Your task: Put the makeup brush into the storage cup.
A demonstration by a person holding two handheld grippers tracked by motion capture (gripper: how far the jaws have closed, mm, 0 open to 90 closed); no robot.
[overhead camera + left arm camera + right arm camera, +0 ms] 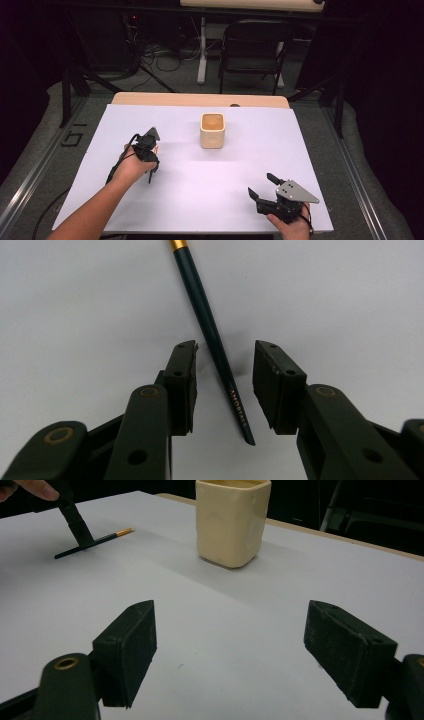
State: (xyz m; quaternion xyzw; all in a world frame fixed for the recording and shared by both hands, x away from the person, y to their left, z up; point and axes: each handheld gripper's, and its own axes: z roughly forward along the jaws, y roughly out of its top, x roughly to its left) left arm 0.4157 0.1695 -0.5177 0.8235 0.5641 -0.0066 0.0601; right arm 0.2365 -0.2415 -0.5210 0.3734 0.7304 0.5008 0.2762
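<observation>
Your left gripper points down at the white surface, and its fingers stand apart with the dark paintbrush lying between them. The brush handle runs slantwise through the gap, a little nearer the finger on the left of the left gripper view than the other one, and neither pad presses on it. The butt end of the handle lies back toward the gripper's body, while the gold ferrule sits well beyond the fingertips. From the high view your left hand holds this gripper tipped downward.

Your right gripper rests near the close edge of the surface, its fingers spread wide with nothing between them. Straight ahead of those fingers, well apart from them, stands the cream square cup, upright on the surface. Off to the left of those fingers, farther out, you can see the brush lying flat with a finger of the left gripper planted beside it.
</observation>
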